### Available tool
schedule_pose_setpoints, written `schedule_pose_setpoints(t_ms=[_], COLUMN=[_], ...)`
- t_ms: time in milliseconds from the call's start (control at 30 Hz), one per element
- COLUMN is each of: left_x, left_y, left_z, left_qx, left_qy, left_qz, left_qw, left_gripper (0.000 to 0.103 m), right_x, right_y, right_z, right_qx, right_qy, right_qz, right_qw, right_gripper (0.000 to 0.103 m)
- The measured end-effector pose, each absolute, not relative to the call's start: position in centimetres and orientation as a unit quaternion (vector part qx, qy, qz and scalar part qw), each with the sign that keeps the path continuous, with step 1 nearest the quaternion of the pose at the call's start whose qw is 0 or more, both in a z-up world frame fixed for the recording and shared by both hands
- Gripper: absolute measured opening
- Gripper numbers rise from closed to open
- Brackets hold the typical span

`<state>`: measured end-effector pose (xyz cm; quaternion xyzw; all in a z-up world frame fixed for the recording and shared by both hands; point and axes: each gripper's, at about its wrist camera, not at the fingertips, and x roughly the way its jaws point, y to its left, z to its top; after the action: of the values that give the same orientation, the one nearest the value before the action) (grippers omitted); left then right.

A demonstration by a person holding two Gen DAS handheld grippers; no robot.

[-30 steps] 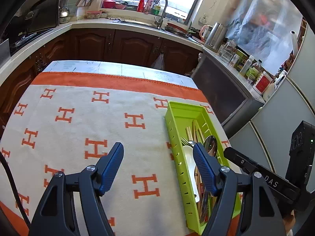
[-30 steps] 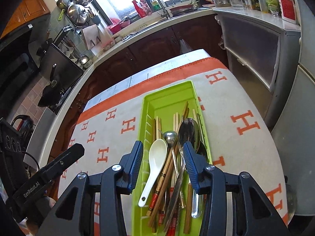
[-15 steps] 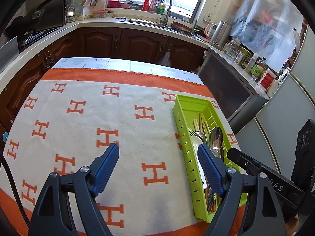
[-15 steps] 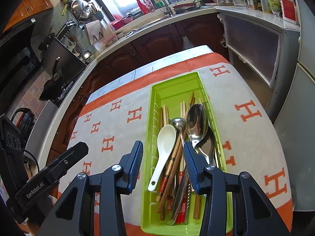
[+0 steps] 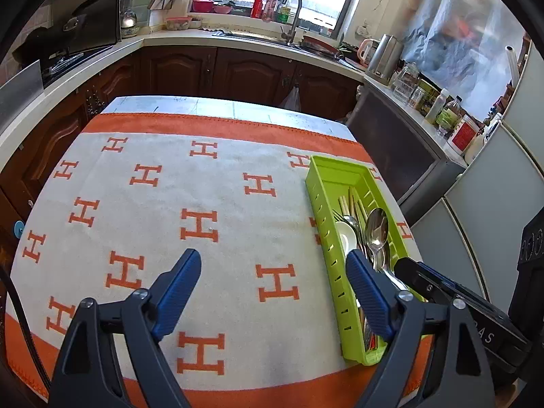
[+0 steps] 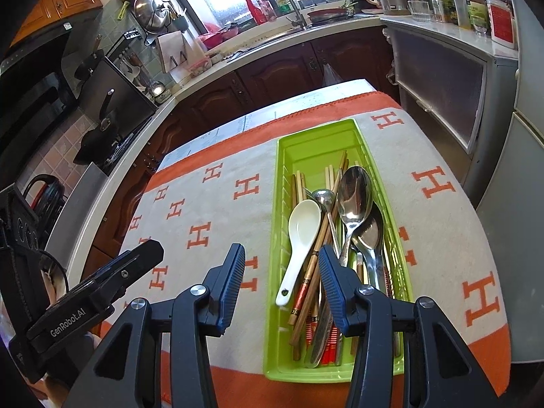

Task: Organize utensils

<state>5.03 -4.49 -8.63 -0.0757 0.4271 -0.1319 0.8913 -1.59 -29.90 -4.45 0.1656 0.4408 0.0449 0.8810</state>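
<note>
- Two grippers hover over the table [image 5: 210, 108], which carries an orange-and-white cloth [image 5: 170, 204]; neither holds anything.
- All utensils [image 6: 343, 238] lie in one green tray [image 6: 282, 367] at the cloth's right side: a white spoon [image 6: 299, 238], metal spoons [image 6: 355, 197], chopsticks [image 6: 307, 282].
- Long axis: tray and utensils run away from the cameras, roughly in line with the fingers.
- The right gripper [image 6: 282, 289] is nearer: its right finger overlaps the tray, its left finger sits over cloth just beside it.
- The left gripper [image 5: 272, 295] sits left of the tray, over bare cloth.
- Right fingers: partly open, released.
- Left fingers: their gap has just been widening, now wide apart, nothing between them.
- Judgement: the utensils appear gathered; any further pick favours the right gripper.
</note>
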Motion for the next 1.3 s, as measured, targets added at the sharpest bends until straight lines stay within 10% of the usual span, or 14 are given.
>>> schedule_pose_setpoints(t_ms=[1300], left_x=[-0.3], left_y=[0.7], left_z=[-5.7], left_qx=[-0.011], left_qy=[0.4], left_qz=[-0.022], left_qw=[0.916], left_gripper=[0.102], right_x=[-7.3], right_y=[-22.2], right_z=[-0.9], right_qx=[0.097], right_qy=[0.43], right_qz=[0.079], right_qw=[0.894], right_gripper=[0.055])
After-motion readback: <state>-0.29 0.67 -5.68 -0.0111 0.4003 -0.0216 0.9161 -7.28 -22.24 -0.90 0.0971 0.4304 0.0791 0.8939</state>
